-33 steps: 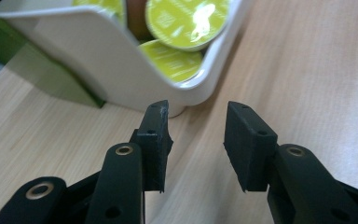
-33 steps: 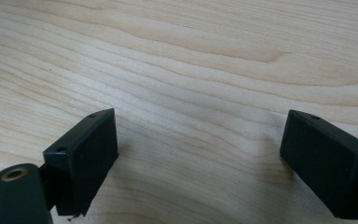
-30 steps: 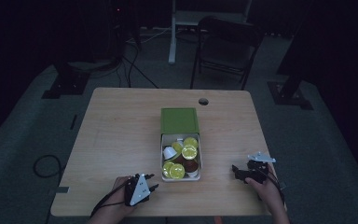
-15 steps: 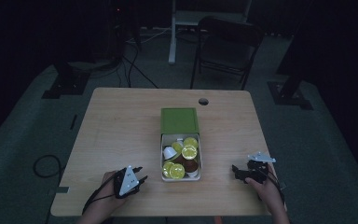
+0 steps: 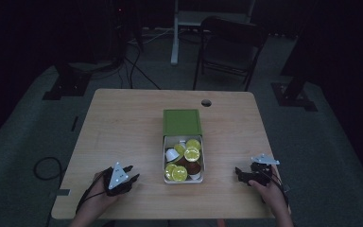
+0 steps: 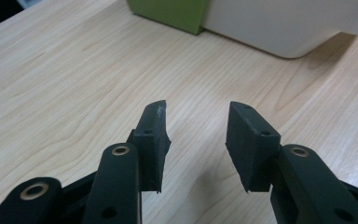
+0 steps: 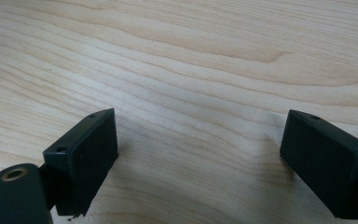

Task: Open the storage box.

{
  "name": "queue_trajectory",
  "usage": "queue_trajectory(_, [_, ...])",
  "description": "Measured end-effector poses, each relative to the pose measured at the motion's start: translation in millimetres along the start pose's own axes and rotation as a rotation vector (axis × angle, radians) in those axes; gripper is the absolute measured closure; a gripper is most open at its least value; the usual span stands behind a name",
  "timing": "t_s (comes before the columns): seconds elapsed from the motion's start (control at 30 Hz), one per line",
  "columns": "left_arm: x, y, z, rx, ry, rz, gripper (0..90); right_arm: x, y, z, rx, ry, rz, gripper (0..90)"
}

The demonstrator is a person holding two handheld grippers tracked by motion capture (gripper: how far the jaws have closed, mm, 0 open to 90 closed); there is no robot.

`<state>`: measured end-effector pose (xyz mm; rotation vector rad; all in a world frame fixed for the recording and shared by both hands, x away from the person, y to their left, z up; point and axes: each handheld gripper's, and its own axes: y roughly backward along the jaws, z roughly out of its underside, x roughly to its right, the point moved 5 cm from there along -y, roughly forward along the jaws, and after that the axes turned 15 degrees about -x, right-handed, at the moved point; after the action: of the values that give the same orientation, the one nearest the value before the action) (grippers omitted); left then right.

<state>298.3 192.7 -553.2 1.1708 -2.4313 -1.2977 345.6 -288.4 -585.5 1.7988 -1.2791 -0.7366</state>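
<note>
Left hand-held gripper and right hand-held gripper are resting released, grasping nothing, either side of the box on the surface.

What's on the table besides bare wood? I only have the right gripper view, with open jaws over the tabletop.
Observer: A white box sits mid-table, its green lid lying open behind it.
Operator: Anything inside?
Observer: Capsules, several with yellow-green tops.
Operator: Where's the other gripper?
Observer: The left gripper is left of the box, with its jaws apart, empty and pointing toward it. The right gripper is on the box's other side, clear of it.
</note>
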Motion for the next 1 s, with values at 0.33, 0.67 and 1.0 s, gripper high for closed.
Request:
queue_trajectory(0.33, [-27.0, 8.7, 14.2, 0.004, 0.131, -0.025, 54.0, 0.0, 0.0, 0.0, 0.0, 0.0, 0.0, 10.6])
queue_trajectory(0.67, [-46.5, 10.1, 24.8, 0.007, 0.255, -0.062, 36.7, 0.0, 0.0, 0.0, 0.0, -0.001, -0.001, 10.6])
queue_trajectory(1.0, [-65.1, 11.0, 41.4, -0.032, 0.326, -0.134, 18.9, 0.0, 0.0, 0.0, 0.0, -0.001, -0.001, 10.6])
